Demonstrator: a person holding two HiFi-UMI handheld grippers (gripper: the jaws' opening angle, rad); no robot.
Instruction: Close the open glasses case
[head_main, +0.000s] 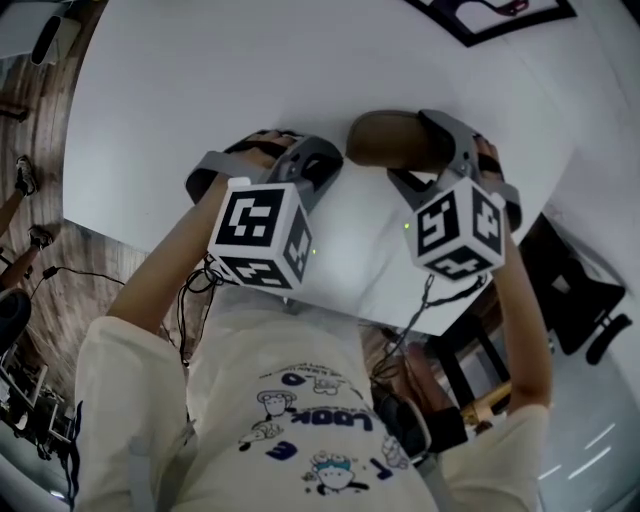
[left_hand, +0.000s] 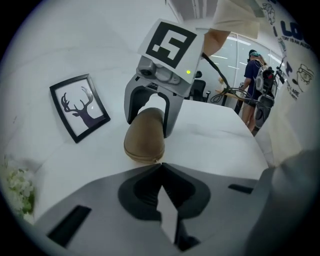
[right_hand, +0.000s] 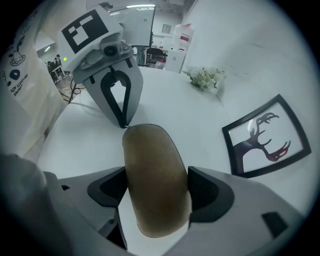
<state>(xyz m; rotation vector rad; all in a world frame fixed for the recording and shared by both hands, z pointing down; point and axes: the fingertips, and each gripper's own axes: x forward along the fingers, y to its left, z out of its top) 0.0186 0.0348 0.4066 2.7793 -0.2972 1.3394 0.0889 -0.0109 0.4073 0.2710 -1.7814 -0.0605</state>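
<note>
Fingers, right gripper (right_hand: 156, 195): clamped across the glasses case (right_hand: 152, 160) | left gripper (left_hand: 161, 165): pinched together, empty, tips just at case's far end | case: flat on worktop (right_hand: 170, 107), long axis running gripper to gripper, lid apparently down

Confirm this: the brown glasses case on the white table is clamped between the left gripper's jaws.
Wrong gripper. The right gripper view shows the glasses case clamped between the jaws of the right gripper, on the white table. The left gripper is shut and empty, its tip by the case's end.
</note>
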